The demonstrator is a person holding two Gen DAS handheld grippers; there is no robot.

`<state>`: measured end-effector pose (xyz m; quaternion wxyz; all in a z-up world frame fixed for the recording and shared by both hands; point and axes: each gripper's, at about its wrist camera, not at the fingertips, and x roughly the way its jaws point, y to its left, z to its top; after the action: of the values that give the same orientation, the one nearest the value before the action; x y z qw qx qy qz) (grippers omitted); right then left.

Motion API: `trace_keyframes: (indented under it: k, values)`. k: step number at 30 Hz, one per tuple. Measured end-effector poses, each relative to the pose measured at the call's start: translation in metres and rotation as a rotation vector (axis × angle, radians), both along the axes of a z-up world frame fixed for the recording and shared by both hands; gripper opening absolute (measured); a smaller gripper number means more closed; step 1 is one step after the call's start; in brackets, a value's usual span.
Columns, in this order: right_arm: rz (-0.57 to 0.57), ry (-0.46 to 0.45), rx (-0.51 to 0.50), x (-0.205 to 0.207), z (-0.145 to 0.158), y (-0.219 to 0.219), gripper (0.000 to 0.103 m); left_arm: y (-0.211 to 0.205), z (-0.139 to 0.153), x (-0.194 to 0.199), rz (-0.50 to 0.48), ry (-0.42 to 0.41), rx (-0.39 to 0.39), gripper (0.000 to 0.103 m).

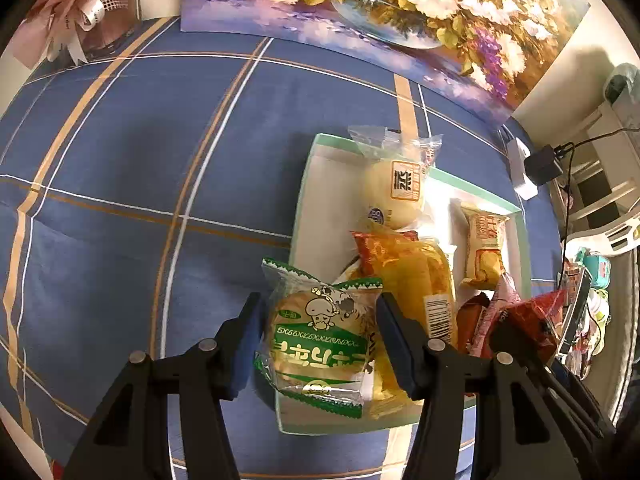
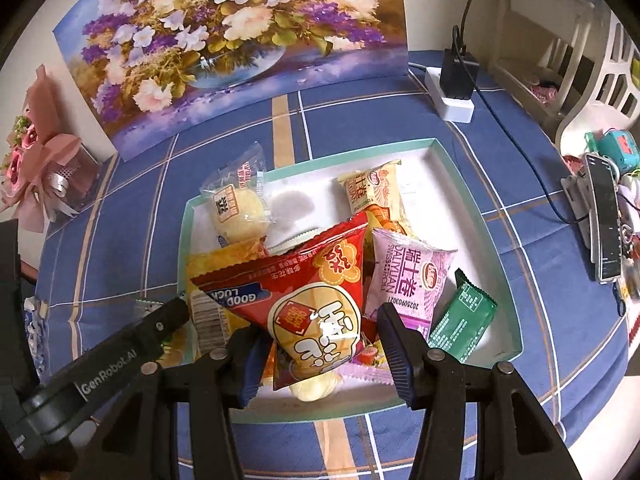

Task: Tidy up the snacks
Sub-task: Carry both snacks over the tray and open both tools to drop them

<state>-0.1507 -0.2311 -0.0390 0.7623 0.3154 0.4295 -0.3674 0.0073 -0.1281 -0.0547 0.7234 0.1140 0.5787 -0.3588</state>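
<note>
Your left gripper (image 1: pixel 318 336) grasps the green bun packet (image 1: pixel 320 334) over the tray's (image 1: pixel 306 184) near-left rim; open blue cloth (image 1: pixel 120 200) lies left | your right gripper (image 2: pixel 318 354) grasps the red snack bag (image 2: pixel 308 296) over the crowded tray middle | right view alone shows the purple roll packet (image 2: pixel 404 276); packets beneath are hidden.

Between the left gripper (image 1: pixel 318 334) pads: green-and-clear bun packet (image 1: pixel 320 344), glossy crinkly plastic film w/ glare. Gripper arms matt black plastic, w/ dull metal rivets; pads (image 1: pixel 248 344) blue, ribbed, rubbery-looking. Between the right gripper (image 2: pixel 320 354) pads: red snack bag (image 2: pixel 316 296), shiny foil-like film. Just right of it, pink roll packet (image 2: pixel 404 280), semi-gloss; beyond that, green wafer packet (image 2: pixel 464 320), satin. Under both: tray (image 2: pixel 472 184), smooth matt white card, mint rim. Tablecloth (image 1: pixel 120 160) matt woven blue plaid cloth.
</note>
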Motion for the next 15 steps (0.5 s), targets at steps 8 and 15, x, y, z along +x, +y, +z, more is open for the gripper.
trace_keyframes:
  k: [8,15]
  values:
    - [-0.016,0.009,-0.009,-0.002,0.0,-0.007,0.055,-0.011,-0.004,-0.007,-0.026,0.027,-0.01,0.059]
    - [-0.014,0.016,-0.001,-0.001,-0.004,-0.011,0.055,-0.017,-0.01,-0.012,-0.037,0.041,0.0,0.059]
